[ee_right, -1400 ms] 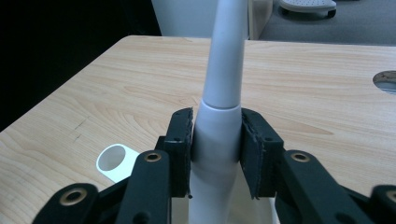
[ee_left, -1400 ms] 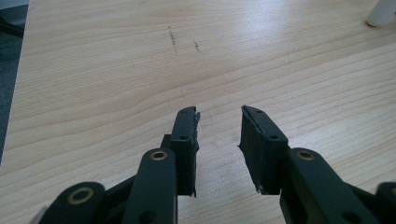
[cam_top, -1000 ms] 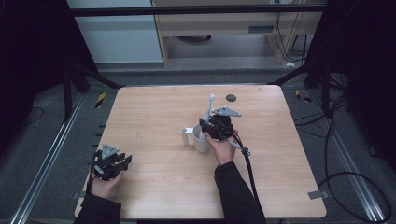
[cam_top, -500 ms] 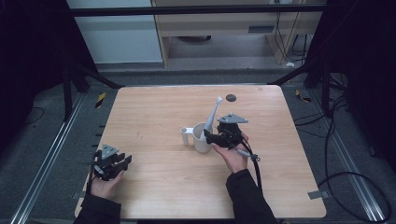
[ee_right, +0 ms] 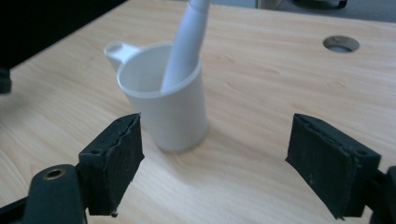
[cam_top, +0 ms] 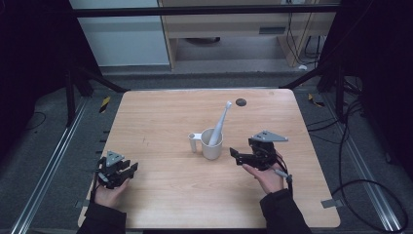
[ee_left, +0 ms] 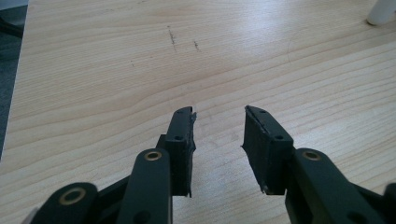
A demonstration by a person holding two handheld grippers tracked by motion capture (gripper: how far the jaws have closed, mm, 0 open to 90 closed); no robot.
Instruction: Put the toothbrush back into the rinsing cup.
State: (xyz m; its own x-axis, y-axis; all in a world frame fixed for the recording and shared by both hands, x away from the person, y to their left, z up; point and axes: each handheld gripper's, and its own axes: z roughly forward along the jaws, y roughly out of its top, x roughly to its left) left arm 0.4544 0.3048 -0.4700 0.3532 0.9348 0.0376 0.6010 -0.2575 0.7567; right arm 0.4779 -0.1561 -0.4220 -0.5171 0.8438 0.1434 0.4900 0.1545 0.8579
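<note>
High view: white cup (cam_top: 212, 144) sits mid-table (cam_top: 160, 112), toothbrush (cam_top: 220, 123) standing in it, leaning up and away toward the far right, bristle end topmost; looks like the brush is parked there w/ the cup rim propping it. Right tongs (cam_top: 237, 156) sit just right of the cup, apart from it, jaws spread w/ nothing between, having just been opening, which reads as a release after dropping the brush in. Left tongs (cam_top: 127, 169) rest near the near-left corner, well apart from the cup, prob idle since the job needs one hand. Left gripper view: left tongs (ee_left: 218, 115) parted, bare wood between, only the cup's foot (ee_left: 382, 13) peeking top right. Right gripper view: right tongs (ee_right: 215, 135) wide apart, low over the table, cup (ee_right: 170, 100) ahead of them, nearer the left jaw, handle (ee_right: 116, 49) on the far side, brush shaft (ee_right: 184, 44) leaning on the rim. Dark round hole (ee_right: 341, 44) in the table beyond.
</note>
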